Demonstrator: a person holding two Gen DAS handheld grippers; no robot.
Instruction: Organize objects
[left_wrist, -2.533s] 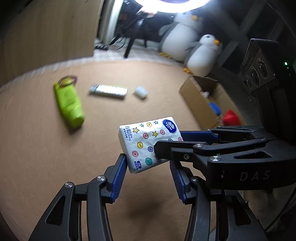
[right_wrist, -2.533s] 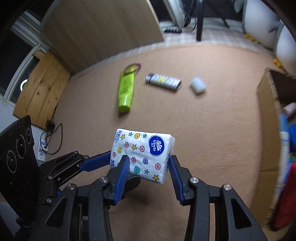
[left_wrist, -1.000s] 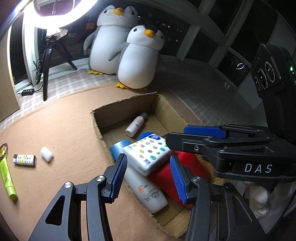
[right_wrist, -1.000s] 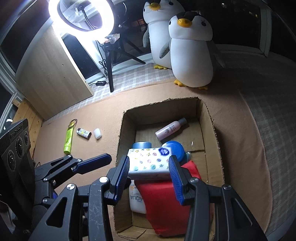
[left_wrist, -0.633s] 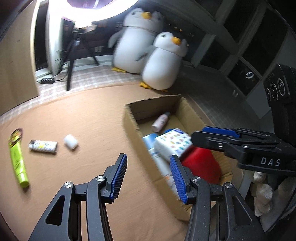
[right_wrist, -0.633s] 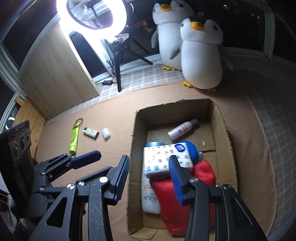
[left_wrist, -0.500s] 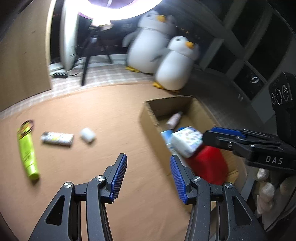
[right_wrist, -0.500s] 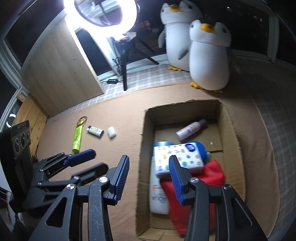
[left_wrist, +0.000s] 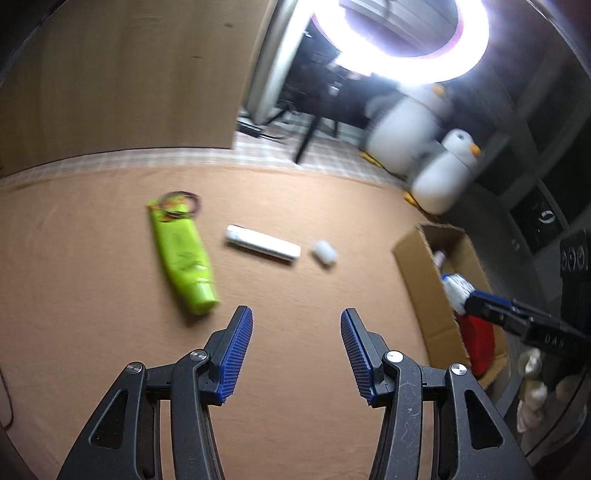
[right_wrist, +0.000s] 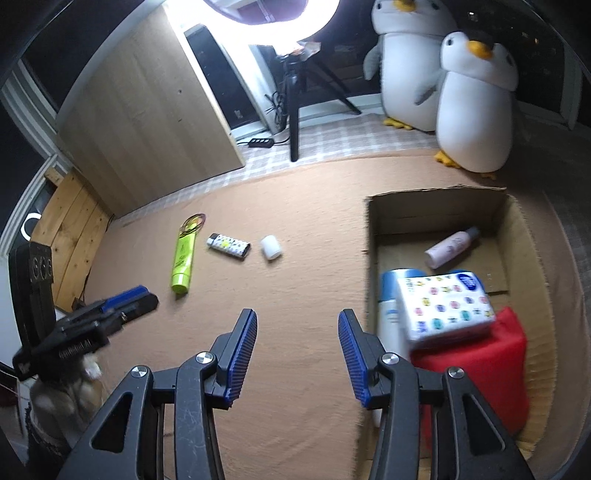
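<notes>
The tissue pack (right_wrist: 445, 310), white with coloured dots and stars, lies inside the cardboard box (right_wrist: 371, 236), resting on a red pouch (right_wrist: 476, 365) and against a white bottle with a blue cap (right_wrist: 389, 317). A pink bottle (right_wrist: 452, 246) lies farther back in the box, apart from the pack. Neither gripper touches the pack.

On the brown carpet (right_wrist: 303, 295) left of the box, three things lie in a row: a green tube (right_wrist: 181, 264) with a loop of rubber bands at its top, a small patterned canister (right_wrist: 229, 245) beside it, and a small white cylinder (right_wrist: 271, 248) nearest the box.

The right gripper (right_wrist: 297, 345) hangs over bare carpet just left of the box, its blue-padded jaws apart with nothing between them. The left gripper (left_wrist: 295, 347) is also parted and empty, over the carpet near the green tube's cap end (left_wrist: 183, 254); its view is blurred.

Two plush penguins (right_wrist: 472, 107) stand behind the box, next to a ring light (left_wrist: 402, 40) on a tripod and a wooden panel (right_wrist: 147, 122).
</notes>
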